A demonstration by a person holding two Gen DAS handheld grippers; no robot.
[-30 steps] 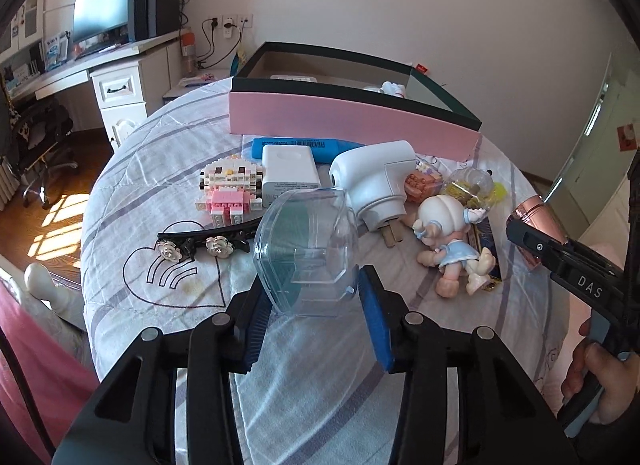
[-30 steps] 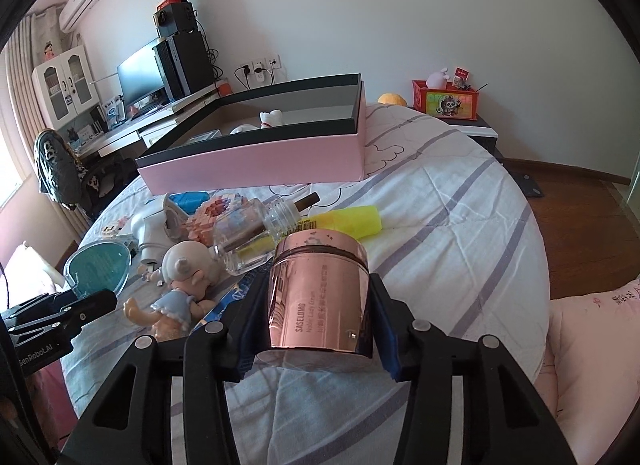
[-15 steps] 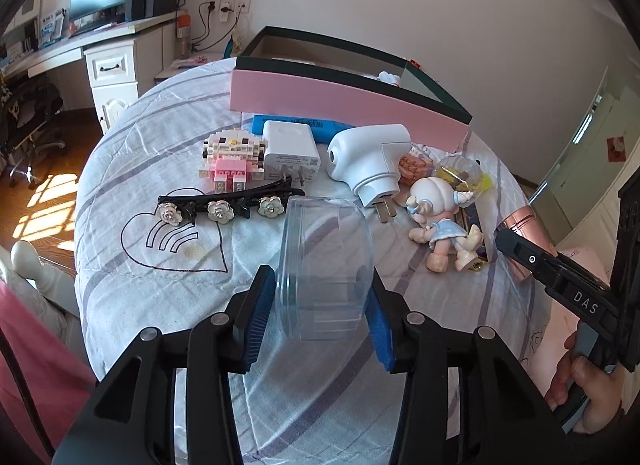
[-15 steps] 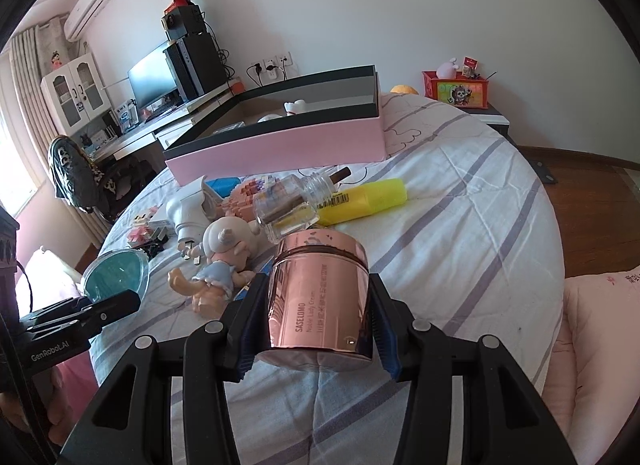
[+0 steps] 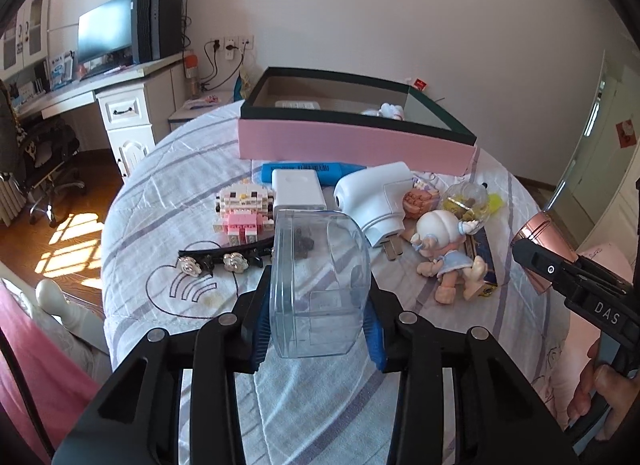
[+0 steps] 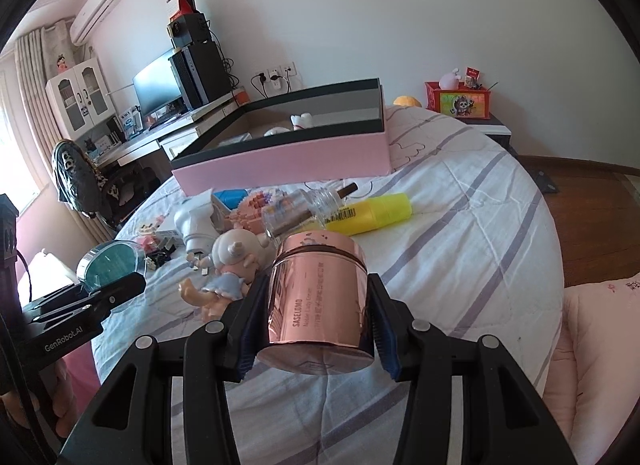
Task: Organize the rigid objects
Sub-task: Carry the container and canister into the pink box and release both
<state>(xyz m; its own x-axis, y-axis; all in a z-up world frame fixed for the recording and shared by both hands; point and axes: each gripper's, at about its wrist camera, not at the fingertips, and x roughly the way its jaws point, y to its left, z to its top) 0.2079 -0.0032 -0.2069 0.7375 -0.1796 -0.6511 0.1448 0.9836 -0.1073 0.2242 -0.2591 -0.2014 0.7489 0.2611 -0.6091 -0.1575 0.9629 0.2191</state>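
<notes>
Left gripper (image 5: 318, 319) is closing tight on a clear plastic case (image 5: 318, 285); right gripper (image 6: 316, 329) is clamped around the rose-gold jar (image 6: 318, 297), both above the bed's (image 6: 460, 225) near edge.

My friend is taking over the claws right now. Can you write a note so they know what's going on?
Left claw: closing on the clear plastic case, held above the bed.
Right claw: shut on the shiny pink jar, also off the bed.
Pink box sits open at the far side of the bed; a few small white things are already inside.
Left on the bed: doll, white plug, white charger, block toy, hair clip, blue marker, yellow marker, glass bottle.
Next, probably: put the case and jar in the box.
</notes>
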